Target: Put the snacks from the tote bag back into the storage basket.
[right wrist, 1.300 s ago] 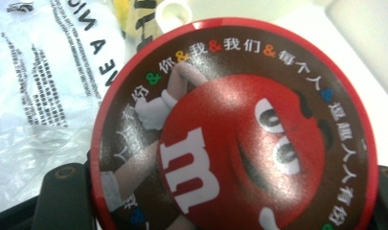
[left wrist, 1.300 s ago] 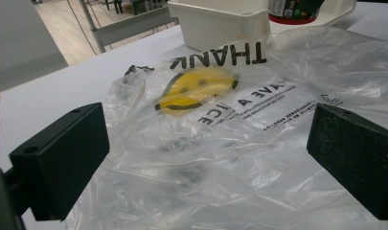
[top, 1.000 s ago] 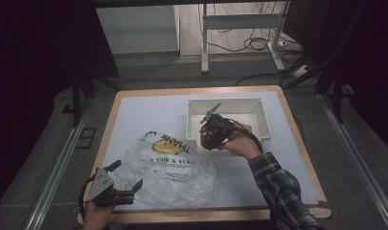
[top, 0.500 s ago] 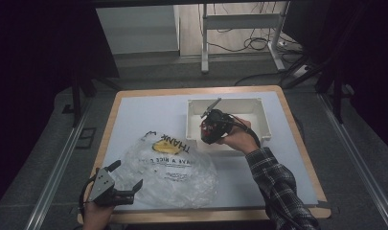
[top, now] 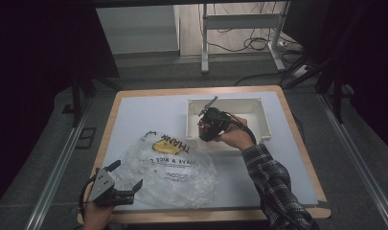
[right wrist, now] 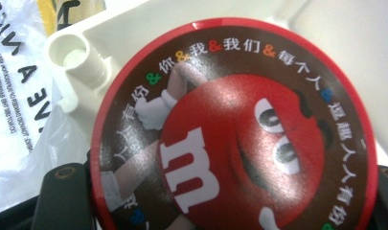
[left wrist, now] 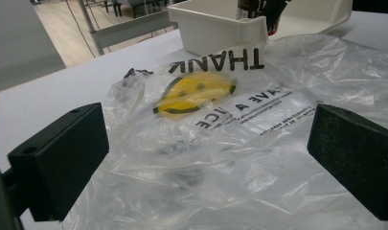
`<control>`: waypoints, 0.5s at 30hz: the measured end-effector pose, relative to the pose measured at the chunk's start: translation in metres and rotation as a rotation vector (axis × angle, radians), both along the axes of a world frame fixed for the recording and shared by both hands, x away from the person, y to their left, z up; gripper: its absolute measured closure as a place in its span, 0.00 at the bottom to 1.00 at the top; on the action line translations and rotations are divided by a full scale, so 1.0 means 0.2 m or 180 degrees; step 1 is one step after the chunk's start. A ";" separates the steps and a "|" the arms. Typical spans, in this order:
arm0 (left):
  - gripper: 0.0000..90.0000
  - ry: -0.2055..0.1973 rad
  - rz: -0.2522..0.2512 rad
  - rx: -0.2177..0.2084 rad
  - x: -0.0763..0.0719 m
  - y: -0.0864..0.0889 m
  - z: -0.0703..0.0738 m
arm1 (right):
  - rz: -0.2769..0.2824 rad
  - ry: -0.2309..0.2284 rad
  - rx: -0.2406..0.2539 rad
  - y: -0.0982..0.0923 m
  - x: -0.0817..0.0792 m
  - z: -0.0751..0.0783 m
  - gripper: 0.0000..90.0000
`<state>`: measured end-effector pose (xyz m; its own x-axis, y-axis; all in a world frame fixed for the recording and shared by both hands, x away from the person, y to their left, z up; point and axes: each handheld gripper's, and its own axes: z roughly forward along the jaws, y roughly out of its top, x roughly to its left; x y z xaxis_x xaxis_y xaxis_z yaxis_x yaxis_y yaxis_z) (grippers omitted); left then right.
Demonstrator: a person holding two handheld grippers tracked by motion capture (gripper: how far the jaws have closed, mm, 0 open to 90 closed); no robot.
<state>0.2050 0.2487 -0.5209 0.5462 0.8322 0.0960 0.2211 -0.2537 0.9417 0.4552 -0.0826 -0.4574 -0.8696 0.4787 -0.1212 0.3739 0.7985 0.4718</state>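
Right gripper (top: 207,128): clenched on a round candy tub (right wrist: 234,129), held over the white bin's (top: 258,125) near-left corner.
Key relation: plastic bag (top: 170,170) lay near and left of the tub; tub's lid faced the gripper's camera, so its axis ran along the jaws.
Left gripper (top: 129,179): released, jaws wide, at the bag's near-left edge, the closer one.
Surface: white tabletop (top: 148,115), wooden rim.
Room: dark, cables on the floor beyond.
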 end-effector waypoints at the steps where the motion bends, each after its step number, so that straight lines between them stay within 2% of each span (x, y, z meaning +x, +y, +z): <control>1: 0.00 0.0000 -0.0001 0.0000 0.00 0.00 0.00 | 0.0006 -0.0008 0.0000 0.00 0.00 0.00 0.29; 15: 0.00 0.0001 0.0000 0.0029 0.00 0.00 0.00 | 0.0007 -0.0010 -0.0018 0.05 0.07 -0.03 0.29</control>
<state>0.2049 0.2485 -0.5209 0.5462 0.8312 0.1036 0.2213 -0.2624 0.9393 0.4689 -0.0731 -0.4636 -0.8703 0.4761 -0.1265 0.3706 0.8020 0.4685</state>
